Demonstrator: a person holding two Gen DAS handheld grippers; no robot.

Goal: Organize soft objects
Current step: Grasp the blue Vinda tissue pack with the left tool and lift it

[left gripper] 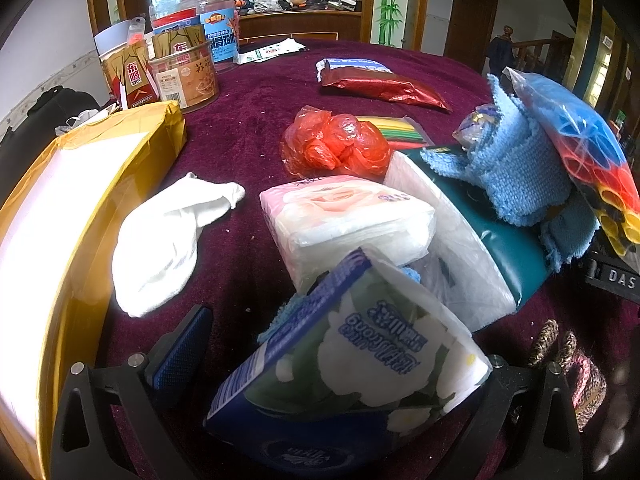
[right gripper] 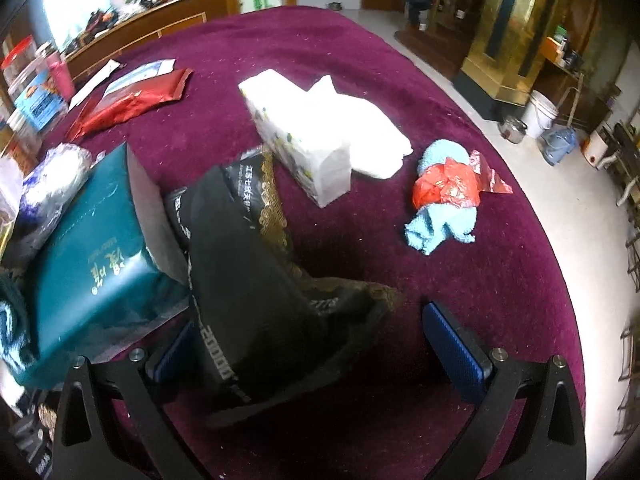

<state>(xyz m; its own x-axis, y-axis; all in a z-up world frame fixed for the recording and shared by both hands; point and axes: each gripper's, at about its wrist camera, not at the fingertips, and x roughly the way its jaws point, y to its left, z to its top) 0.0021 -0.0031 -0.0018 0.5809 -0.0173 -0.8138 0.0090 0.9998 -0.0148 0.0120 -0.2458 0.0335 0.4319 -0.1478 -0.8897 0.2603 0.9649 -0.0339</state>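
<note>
A: The left gripper [left gripper: 340, 364] has its jaws set wide, with the blue-and-white floral tissue pack [left gripper: 352, 360] between them; whether the pads press on it I cannot tell. The right gripper [right gripper: 320, 344] stands wide too, a black pack with gold trim [right gripper: 256, 280] lying between its fingers, apparently not clamped.

B: How far along?

A: Partway, I judge. Near, a pile has formed: pink tissue pack [left gripper: 344, 216], teal pack [left gripper: 500, 240], blue knitted cloth [left gripper: 516, 164]. Still loose: the white sock [left gripper: 168, 240] to the left, the red plastic bag [left gripper: 336, 144] farther off.

B: Room?

A: Bare maroon tablecloth [right gripper: 360, 40] far; the table edge curves close on the right; the yellow box [left gripper: 80, 200] hems the left.
</note>
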